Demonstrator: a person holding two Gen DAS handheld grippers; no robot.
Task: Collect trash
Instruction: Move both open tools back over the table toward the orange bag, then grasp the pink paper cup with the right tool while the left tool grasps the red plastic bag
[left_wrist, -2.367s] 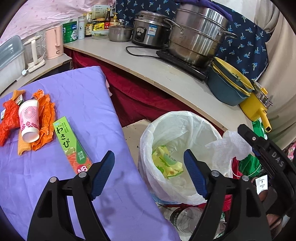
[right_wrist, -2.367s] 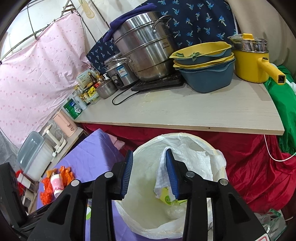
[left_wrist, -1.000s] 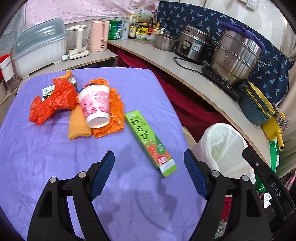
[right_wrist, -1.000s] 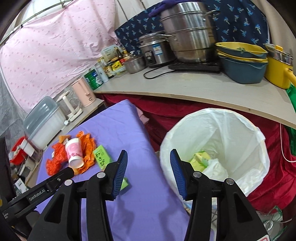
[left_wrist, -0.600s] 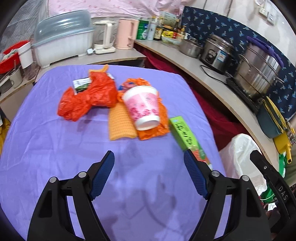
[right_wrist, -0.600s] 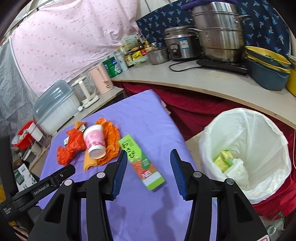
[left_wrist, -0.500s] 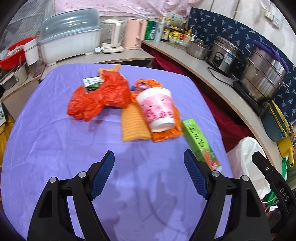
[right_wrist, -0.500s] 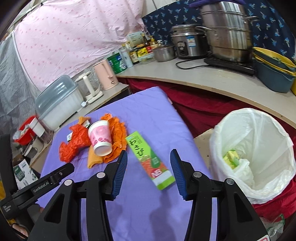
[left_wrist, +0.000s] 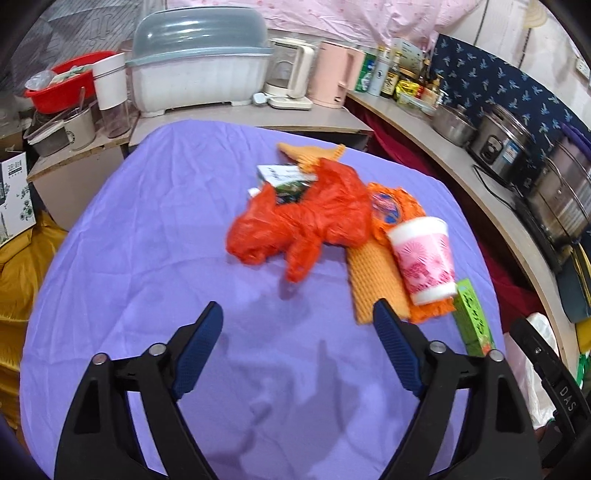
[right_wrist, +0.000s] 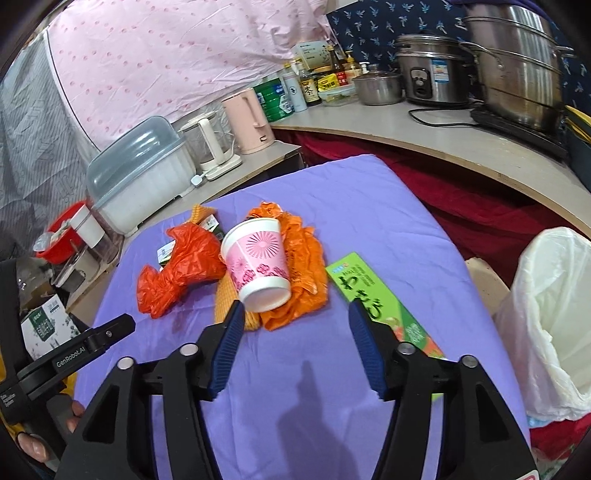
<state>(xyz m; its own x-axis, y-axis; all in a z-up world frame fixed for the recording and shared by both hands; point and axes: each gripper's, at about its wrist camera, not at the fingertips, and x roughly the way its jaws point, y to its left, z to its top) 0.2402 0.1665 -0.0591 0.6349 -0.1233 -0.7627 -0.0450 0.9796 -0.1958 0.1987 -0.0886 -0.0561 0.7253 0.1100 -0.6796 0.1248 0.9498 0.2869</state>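
Note:
Trash lies on a purple-covered table (left_wrist: 147, 229): a crumpled red plastic bag (left_wrist: 303, 221), an orange wrapper (right_wrist: 303, 258), a pink-patterned paper cup (right_wrist: 260, 262) on its side, an orange foam net (left_wrist: 373, 273) and a green box (right_wrist: 384, 306). My left gripper (left_wrist: 297, 332) hovers short of the red bag, jaws opening, nothing between them. My right gripper (right_wrist: 295, 319) hangs just in front of the cup, jaws opening and empty. A white-lined trash bin (right_wrist: 554, 314) stands beside the table at the right.
A white dish box with a grey lid (left_wrist: 199, 66), a kettle (left_wrist: 332, 74) and bottles stand on the counter behind. Pots and a rice cooker (right_wrist: 432, 70) line the curved shelf at right. A red basin (left_wrist: 59, 85) and a person's fingers (right_wrist: 33, 443) are at the left.
Both grippers swung away from the bin toward the trash pile, which now sits nearer in both views. Both pairs of jaws stand wider than half a second ago.

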